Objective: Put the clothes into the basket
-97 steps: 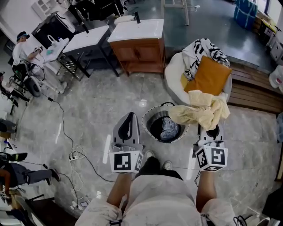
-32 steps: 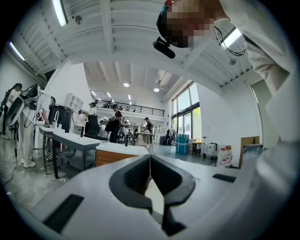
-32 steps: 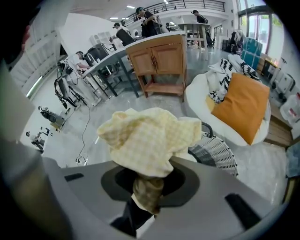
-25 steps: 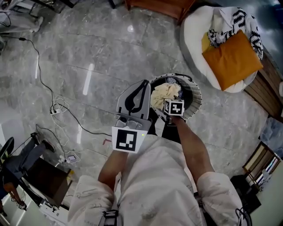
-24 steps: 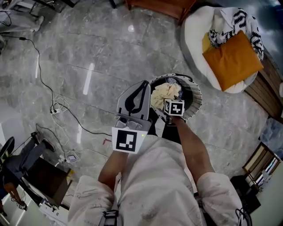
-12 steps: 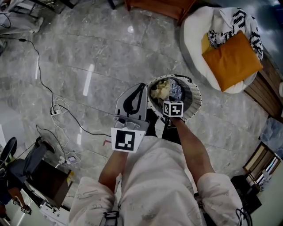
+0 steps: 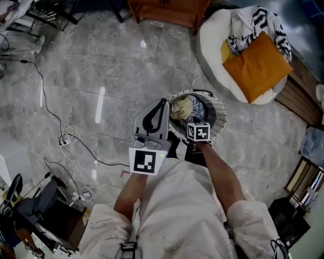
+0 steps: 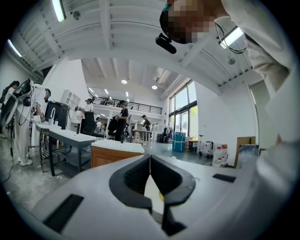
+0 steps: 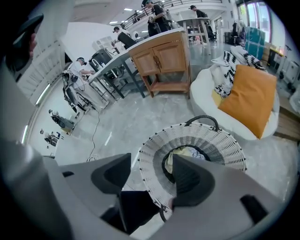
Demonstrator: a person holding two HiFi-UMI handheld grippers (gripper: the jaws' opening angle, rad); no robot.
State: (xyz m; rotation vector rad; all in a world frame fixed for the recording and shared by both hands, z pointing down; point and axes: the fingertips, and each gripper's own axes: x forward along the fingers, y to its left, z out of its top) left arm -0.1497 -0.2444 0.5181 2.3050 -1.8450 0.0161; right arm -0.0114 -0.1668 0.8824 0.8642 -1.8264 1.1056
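Observation:
The round woven basket (image 7: 217, 112) stands on the grey stone floor in front of me. A pale yellow cloth (image 7: 181, 106) lies crumpled inside it, beside a blue-grey garment (image 7: 199, 108). My right gripper (image 9: 152, 171) hangs above the basket's near rim (image 9: 152, 157), pointing steeply down. Its jaws stand wide open with nothing between them, and its marker cube (image 7: 198, 131) hides them in the head view. The yellow cloth (image 9: 180, 152) shows past the right jaw. My left gripper (image 7: 162, 103) is held level just left of the basket. Its jaws (image 8: 150, 159) are shut and empty.
A white beanbag seat (image 7: 210, 38) at the upper right carries an orange cushion (image 7: 255, 66) and a black-and-white patterned cloth (image 7: 250, 28). A wooden cabinet (image 7: 167, 10) stands beyond the basket. Cables (image 7: 66, 136) trail over the floor at the left. People work at tables (image 9: 101, 58) far behind.
The right gripper's jaws have opened and the yellow cloth has dropped from the rim down into the basket. The right gripper has drawn back slightly toward me.

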